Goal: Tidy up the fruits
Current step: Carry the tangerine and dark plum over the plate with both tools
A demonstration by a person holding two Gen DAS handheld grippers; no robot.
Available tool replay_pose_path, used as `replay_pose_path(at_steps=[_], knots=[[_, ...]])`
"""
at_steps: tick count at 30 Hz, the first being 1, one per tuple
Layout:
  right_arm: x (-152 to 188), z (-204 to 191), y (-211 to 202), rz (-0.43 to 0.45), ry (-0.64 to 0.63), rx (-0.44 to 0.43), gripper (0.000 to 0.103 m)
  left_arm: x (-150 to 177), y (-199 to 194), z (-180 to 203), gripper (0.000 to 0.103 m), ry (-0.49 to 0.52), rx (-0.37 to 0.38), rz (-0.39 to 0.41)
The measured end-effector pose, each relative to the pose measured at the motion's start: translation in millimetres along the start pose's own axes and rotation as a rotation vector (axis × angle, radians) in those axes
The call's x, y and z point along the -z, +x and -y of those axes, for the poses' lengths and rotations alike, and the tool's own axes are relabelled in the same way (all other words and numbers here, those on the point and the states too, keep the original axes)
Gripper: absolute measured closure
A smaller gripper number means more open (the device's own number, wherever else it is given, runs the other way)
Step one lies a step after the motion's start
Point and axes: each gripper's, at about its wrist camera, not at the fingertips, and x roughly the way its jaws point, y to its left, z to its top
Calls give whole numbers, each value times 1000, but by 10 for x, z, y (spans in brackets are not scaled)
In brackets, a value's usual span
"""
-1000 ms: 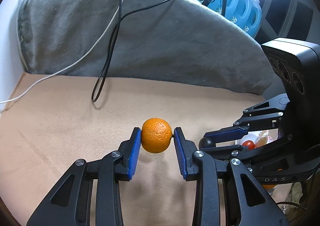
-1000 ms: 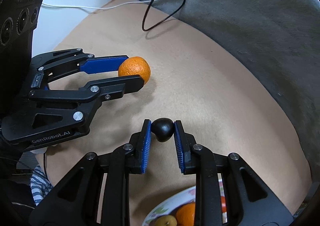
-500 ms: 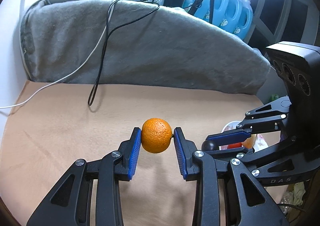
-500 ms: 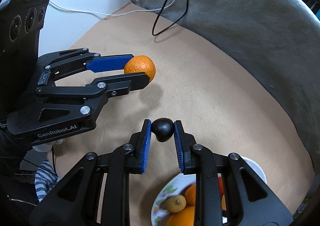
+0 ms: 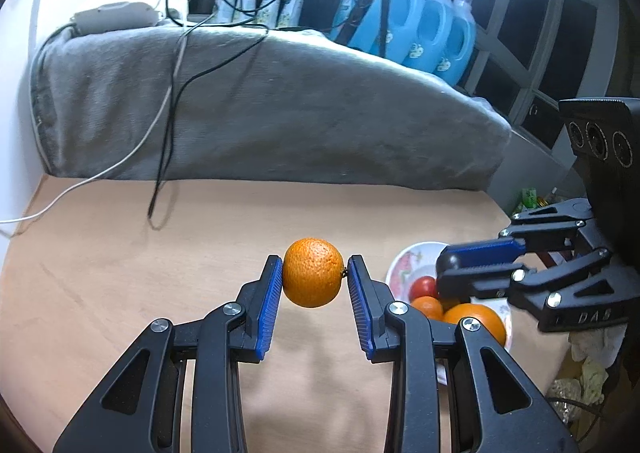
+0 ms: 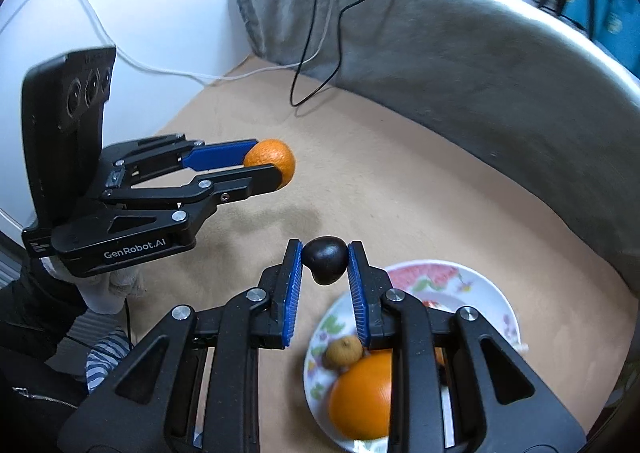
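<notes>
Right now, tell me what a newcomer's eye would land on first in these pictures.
First, the bright mandarin pinched in the left gripper, held above the tan tabletop. Next, the small dark round fruit clamped in the right gripper, just above the near rim of the floral plate. That plate, at the table's right side, already holds a large orange and smaller fruits.

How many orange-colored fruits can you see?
3. One mandarin sits in the left claw. A big orange and a smaller one lie on the plate. More may be hidden.
</notes>
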Motion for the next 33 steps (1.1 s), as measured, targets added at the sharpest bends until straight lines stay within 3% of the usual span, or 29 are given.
replay_pose_path(at_steps=[16, 33], knots=[[644, 362, -609, 156, 148, 84, 79, 45, 95, 434, 72, 33, 75, -8], [1229, 605, -823, 206, 289, 104, 79, 156, 288, 978, 72, 73, 140, -53]])
